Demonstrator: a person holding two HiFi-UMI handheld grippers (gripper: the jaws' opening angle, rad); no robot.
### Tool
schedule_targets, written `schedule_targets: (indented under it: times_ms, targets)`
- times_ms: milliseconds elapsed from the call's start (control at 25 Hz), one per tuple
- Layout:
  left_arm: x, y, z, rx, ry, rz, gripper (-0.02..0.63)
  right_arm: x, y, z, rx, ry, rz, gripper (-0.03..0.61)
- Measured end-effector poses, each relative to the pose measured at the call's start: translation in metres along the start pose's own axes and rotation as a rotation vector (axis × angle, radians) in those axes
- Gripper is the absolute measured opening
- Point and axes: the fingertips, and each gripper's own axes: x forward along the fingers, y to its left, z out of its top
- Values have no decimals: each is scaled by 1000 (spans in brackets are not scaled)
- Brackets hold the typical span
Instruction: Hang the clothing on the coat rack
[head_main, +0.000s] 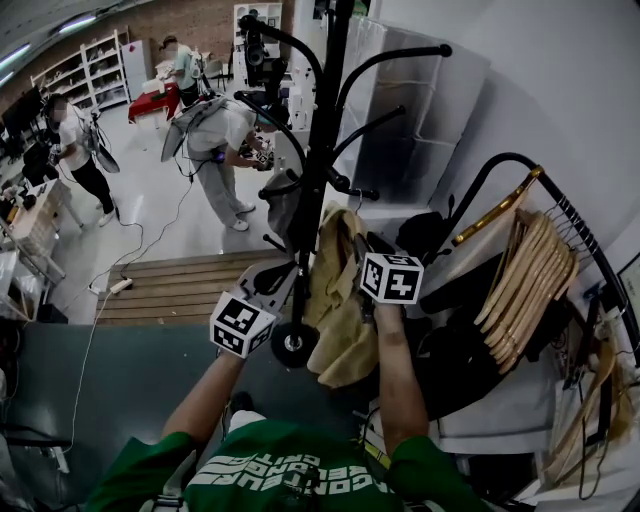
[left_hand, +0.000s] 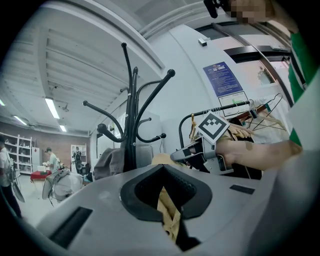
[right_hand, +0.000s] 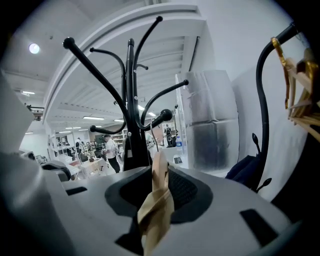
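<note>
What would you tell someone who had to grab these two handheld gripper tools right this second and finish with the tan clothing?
Left gripper: shut on the tan garment.
Right gripper: shut on the same garment at another spot.
The garment hangs bunched between them, close beside the pole of the black coat rack, below its upper hooks. I can't see it caught on any hook.
Done: garment is gripped and at the rack.
Left: raise it, drape it over a free hook, then open both grippers.
</note>
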Motion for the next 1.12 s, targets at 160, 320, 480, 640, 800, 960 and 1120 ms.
schedule_targets:
  times_ms: [160,320,480,640,800,960,1120]
  targets:
    - [-3,-9,-3,-6,3,-6,5,-22,2,-2,14,-24,7,89]
    - [-8,-20,-6,-11,9,-13,5,-41,6,-6,25,-40,15,89]
    - [-13,-35,-6,-25,-9,-22,5,-55,20,-22,7,-14,71,87]
    - [-19,-48,-9,-23,-19,-26,5,-69,38,-41,-26,6,133,58]
    - [-30,-57,-14,-78,-41,-10,5,-89,54,-60,-30,-3,213,24]
    - [-37,-63,-20,-105,-53,8,5,-108,63,-71,-30,-19,243,9]
    - [-44,-68,-31,-133,-47,27,5,-123,71,-91,-13,-12,260,8]
